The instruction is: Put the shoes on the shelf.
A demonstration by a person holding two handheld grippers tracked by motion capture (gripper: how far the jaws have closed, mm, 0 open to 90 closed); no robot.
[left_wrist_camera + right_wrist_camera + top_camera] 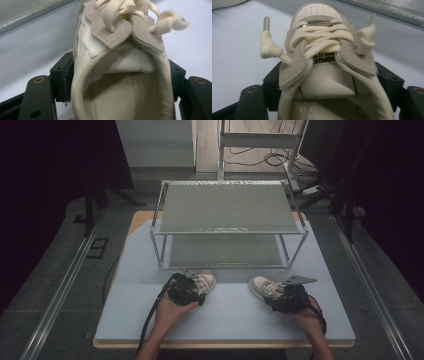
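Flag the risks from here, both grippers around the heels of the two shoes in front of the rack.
1. Left gripper: its fingers sit at the soft collar of the left shoe, which could buckle and slip if lifted.
2. Right shoe: loose knotted lace ends may snag on the rack.
3. The rack's lower shelf looks low; a toe could clip the frame.

Both forearms reach in from the near edge, one gripper in each hand.
The left gripper [189, 289] angles forward and slightly rightward, its jaws pressing the sides of a shoe's [120, 75] heel end. The right gripper [285, 295] angles forward and leftward, its jaws likewise clamping another shoe [324, 75].
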